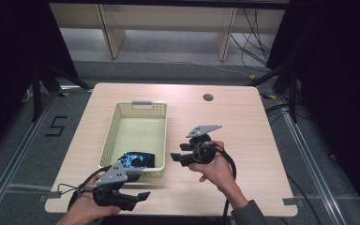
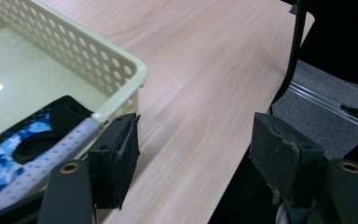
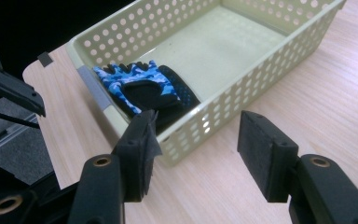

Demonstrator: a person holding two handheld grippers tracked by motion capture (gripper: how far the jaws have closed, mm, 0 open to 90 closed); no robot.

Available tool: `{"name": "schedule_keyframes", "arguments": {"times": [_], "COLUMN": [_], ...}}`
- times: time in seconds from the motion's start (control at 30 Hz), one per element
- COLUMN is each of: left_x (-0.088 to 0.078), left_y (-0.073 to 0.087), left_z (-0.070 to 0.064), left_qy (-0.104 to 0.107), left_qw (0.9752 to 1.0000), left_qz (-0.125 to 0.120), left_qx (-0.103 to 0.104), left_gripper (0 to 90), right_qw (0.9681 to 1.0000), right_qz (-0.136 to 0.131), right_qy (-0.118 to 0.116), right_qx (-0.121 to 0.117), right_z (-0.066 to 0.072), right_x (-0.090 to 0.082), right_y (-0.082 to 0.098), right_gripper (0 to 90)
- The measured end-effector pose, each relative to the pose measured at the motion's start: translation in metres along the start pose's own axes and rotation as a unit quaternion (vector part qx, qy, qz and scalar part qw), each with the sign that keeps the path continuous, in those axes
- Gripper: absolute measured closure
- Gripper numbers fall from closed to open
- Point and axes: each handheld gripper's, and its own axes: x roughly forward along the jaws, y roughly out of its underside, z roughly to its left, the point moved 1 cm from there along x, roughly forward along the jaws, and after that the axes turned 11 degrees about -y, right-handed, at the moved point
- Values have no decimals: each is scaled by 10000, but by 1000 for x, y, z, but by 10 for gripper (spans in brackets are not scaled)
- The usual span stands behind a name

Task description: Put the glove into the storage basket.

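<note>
A pale yellow perforated basket [image 1: 108, 140] stands left of the table's middle. A blue camouflage and black glove [image 1: 138, 160] lies flat in its near end. My left gripper [image 1: 139, 191] is at the table's front edge, just in front of the basket's near corner, open with nothing between its pads. In the left gripper view the basket corner [image 2: 137, 72] and glove [image 2: 14, 144] lie left of the gripper [image 2: 196, 140]. My right gripper [image 1: 177, 153] hovers beside the basket's right wall, open and empty. The right gripper view looks over the gripper [image 3: 198, 135] at the basket wall [image 3: 242, 88] and glove [image 3: 140, 86].
Bare wooden table [image 1: 243, 126] spreads to the right of the basket, with a round cable hole [image 1: 208, 97] at the back. A black cable [image 2: 293, 51] hangs past the table's edge. Wooden furniture legs [image 1: 112, 33] stand on the floor beyond the table.
</note>
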Motion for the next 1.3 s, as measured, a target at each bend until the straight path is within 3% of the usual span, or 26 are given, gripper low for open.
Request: {"name": "schedule_keyframes", "arguments": {"times": [0.2, 0.27, 0.33, 0.37, 0.47, 0.67, 0.73, 0.77, 0.83, 0.87, 0.97, 1.0, 1.03, 1.1, 1.17, 1.2, 1.23, 1.3], "left_x": [7, 11, 13, 13, 16, 19, 19, 19, 18, 20, 19, 19, 18, 17, 15, 13, 12, 10], "left_y": [7, 10, 12, 13, 19, 28, 31, 32, 34, 38, 42, 44, 46, 51, 55, 57, 58, 61], "left_z": [-10, -12, -14, -14, -15, -18, -20, -19, -18, -23, -22, -22, -22, -24, -23, -20, -20, -18], "left_qy": [17, 34, 82, 90, 130, 232, 220, 227, 182, 189, 144, 106, 99, 48, 20, -7, 24, -27], "left_qw": [10000, 9997, 9999, 9998, 9997, 9997, 9997, 9997, 9995, 9998, 9999, 9999, 9999, 9999, 9999, 9996, 9996, 9998], "left_qz": [16, 87, 48, 57, 135, 64, 88, 13, 73, 48, 24, 68, 105, 118, 132, 228, 296, 172], "left_qx": [28, 242, 131, 183, 177, 36, -48, 104, 250, -73, 36, 66, 58, -34, 7, 182, 9, 23], "left_gripper": [298, 273, 270, 261, 249, 229, 221, 217, 208, 203, 197, 196, 196, 194, 194, 194, 194, 194], "right_qw": [9999, 9998, 9998, 9996, 9993, 9987, 9984, 9986, 9983, 9981, 9985, 9979, 9985, 9985, 9984, 9985, 9985, 9984], "right_qz": [-108, -185, -205, -249, -361, -475, -511, -535, -563, -577, -504, -560, -512, -494, -497, -497, -497, -484], "right_qy": [24, -22, -10, -29, -12, -75, -75, -22, -61, 6, 16, -72, -13, -28, -45, -37, -37, -38], "right_qx": [-35, -93, 47, 131, 11, 168, 213, 43, 151, 235, 206, 323, 196, 246, 254, 213, 213, 295], "right_z": [2, 1, 3, 5, 5, 11, 12, 10, 10, 12, 11, 12, 10, 10, 10, 9, 9, 11], "right_x": [-10, -12, -14, -15, -18, -27, -28, -30, -31, -32, -32, -30, -30, -29, -28, -28, -28, -28], "right_y": [11, 15, 18, 21, 28, 45, 50, 53, 58, 64, 71, 73, 77, 84, 86, 90, 90, 94], "right_gripper": [458, 444, 435, 425, 405, 390, 387, 387, 387, 386, 384, 384, 384, 382, 381, 378, 378, 377]}}
